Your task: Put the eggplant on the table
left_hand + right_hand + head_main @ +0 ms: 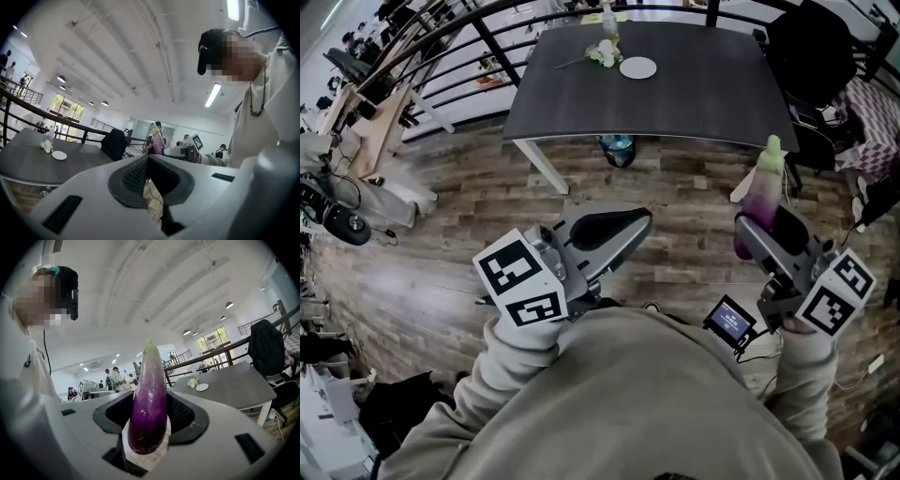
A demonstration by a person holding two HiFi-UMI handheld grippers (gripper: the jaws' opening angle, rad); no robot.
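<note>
At 3 o'clock in the head view, the right tongs (757,232) are clamped on the eggplant (761,192). The right gripper view confirms it: both pads press on the lower purple body, one on each side. The eggplant stands nearly upright in the grip, green cap uppermost and rounded purple end lowest. It is held in the air over the wooden floor (441,262), not resting on the tabletop (675,103).

The dark tabletop lies at 12 o'clock from the person. In the head view the green cap shows against its near edge, by the 5 o'clock corner. On it, towards the far side, are a white plate (638,67) and a small bunch of white flowers (603,53) just beside the plate at 10 o'clock.

The left tongs (639,221) are at the centre of the head view, pointing to 2 o'clock. Their tips are together with nothing between them.

A dark jacket (820,56) hangs on a chair at 3 o'clock of the tabletop.
</note>
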